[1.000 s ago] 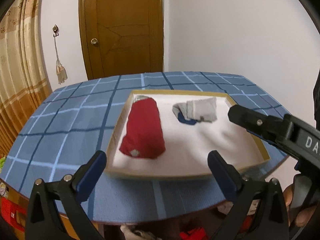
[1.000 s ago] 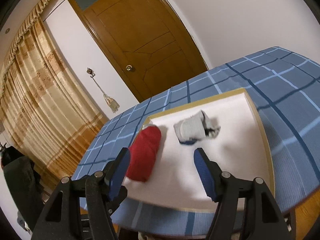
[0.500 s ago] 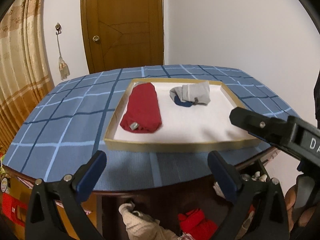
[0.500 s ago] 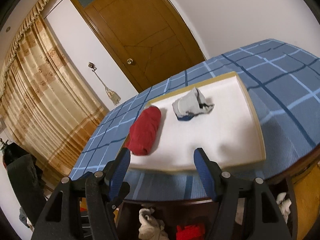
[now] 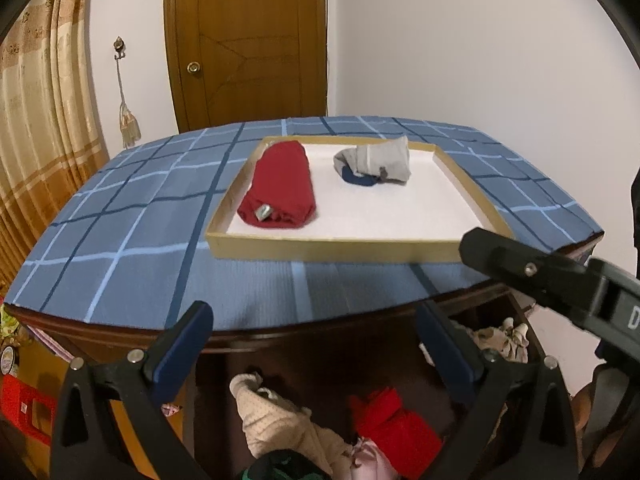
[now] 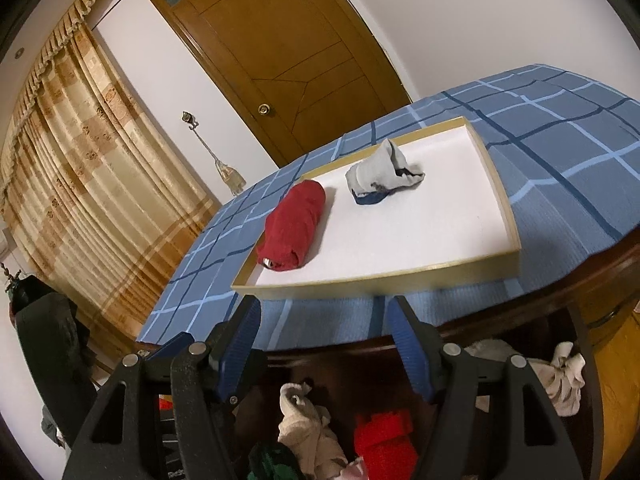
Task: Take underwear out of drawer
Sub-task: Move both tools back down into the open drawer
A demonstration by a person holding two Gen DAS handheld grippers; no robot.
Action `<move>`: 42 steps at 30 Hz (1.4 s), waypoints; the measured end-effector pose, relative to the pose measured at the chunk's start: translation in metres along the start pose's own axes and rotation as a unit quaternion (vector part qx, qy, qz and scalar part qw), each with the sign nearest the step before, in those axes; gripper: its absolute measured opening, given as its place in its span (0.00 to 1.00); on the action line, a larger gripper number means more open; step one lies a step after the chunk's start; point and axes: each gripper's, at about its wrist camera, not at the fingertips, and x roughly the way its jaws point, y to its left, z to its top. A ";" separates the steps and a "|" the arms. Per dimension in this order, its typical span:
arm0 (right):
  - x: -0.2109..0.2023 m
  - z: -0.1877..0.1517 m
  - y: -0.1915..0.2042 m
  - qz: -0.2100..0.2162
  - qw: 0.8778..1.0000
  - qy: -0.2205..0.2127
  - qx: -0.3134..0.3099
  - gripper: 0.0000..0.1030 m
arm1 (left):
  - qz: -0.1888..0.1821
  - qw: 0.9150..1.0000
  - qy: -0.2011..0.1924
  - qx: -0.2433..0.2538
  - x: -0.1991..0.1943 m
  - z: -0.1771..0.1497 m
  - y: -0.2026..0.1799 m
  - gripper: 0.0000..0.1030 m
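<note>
Left gripper (image 5: pixel 316 344): fingers spread wide, holding nothing, hovering over the open drawer in front of the tray.
Right gripper (image 6: pixel 322 344): fingers wide apart, nothing between them, also in front of the tray and over the drawer; its black body shows at the right edge of the left wrist view.
Drawer (image 5: pixel 516 308): open below the front edge of the surface, nearer the cameras than the tray, with a jumble of clothing inside.
Underwear in drawer: a cream piece (image 5: pixel 276 420) on the left, a bright red piece (image 5: pixel 396 428) to its right, a pale bundle (image 6: pixel 564 376) at the drawer's right end; all lie below the fingers, untouched.
Tray (image 5: pixel 332 246): shallow, tan-rimmed with a white floor, resting on the surface.
Red roll (image 5: pixel 280 190): dark red folded garment lying along the tray's left side, a small tag at its near end.
Grey garment (image 5: pixel 380 160): crumpled grey and navy piece near the tray's far right corner, apart from the red roll.
Surface (image 5: pixel 120 248): covered by a blue checked cloth, under the tray.
Door (image 5: pixel 248 40): brown wooden, shut, behind the tray.
Curtain (image 6: pixel 88 152): beige patterned, to the left of the tray.
</note>
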 end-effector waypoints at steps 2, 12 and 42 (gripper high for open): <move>-0.003 -0.005 -0.001 0.002 1.000 0.002 0.001 0.66 | -0.004 1.000 0.005 -0.003 0.000 -0.006 0.000 0.99; -0.016 -0.043 -0.008 -0.032 0.998 0.006 -0.047 0.66 | -0.001 0.999 0.033 -0.012 -0.002 -0.048 0.008 0.99; 0.056 -0.124 -0.044 -0.070 0.961 0.255 -0.084 0.66 | -0.044 0.990 0.130 -0.045 0.009 -0.133 0.061 0.99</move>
